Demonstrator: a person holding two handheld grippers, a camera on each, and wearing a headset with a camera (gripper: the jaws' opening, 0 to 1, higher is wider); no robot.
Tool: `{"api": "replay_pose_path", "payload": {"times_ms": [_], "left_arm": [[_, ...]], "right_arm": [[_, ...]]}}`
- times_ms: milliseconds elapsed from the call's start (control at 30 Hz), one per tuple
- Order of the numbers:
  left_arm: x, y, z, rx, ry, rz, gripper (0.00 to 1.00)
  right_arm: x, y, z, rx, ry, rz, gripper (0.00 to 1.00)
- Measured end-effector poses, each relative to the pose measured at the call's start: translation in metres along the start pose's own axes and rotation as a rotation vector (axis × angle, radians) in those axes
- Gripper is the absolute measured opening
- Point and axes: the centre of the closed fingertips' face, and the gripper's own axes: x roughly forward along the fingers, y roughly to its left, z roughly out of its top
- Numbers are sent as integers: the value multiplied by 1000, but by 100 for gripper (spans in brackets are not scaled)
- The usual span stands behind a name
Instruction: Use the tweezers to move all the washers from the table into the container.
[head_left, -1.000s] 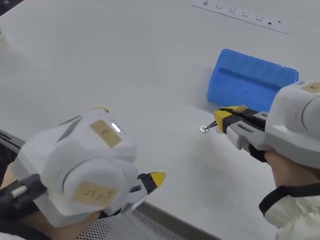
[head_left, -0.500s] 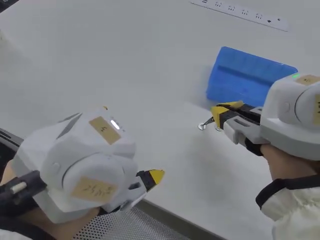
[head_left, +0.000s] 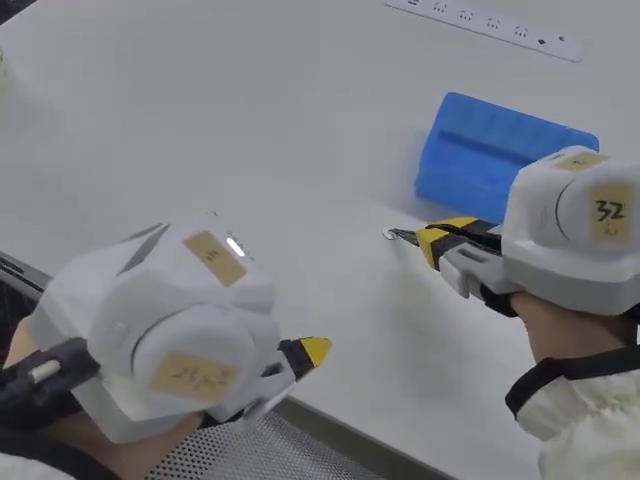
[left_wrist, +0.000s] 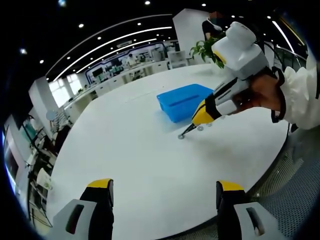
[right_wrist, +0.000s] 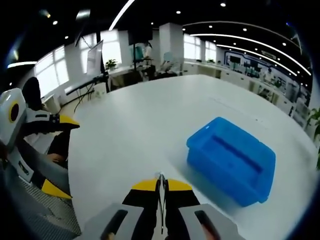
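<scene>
**Right hand-held gripper has swung the tweezers left, past the washers**

Over the last second the right hand-held gripper (head_left: 440, 237) rolled and edged left. On the white desk (head_left: 250, 120), the blue container (head_left: 500, 150) sits open at far right, just beyond it. The left hand-held gripper (left_wrist: 165, 184) hovers near left, jaws wide and empty. The right one clamps the tweezers (left_wrist: 187, 132). Two washers (left_wrist: 200, 128) lie just beside its jaws. This looks like the picking step, though whether the tips hold a washer is too small to tell. Next, pinch one, lift it, and carry it to the container.
</scene>
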Motion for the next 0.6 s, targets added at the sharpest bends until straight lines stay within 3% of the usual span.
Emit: {"api": "replay_pose_path", "payload": {"times_ms": [167, 267, 600], "left_arm": [[0, 0, 0, -1, 0, -1, 86], [0, 0, 0, 0, 1, -1, 86], [-1, 1, 0, 0, -1, 0, 86]], "right_arm": [[-14, 5, -1, 15, 23, 22, 0], [-26, 13, -10, 8, 82, 57, 0], [-49, 19, -41, -25, 235, 91, 0]]}}
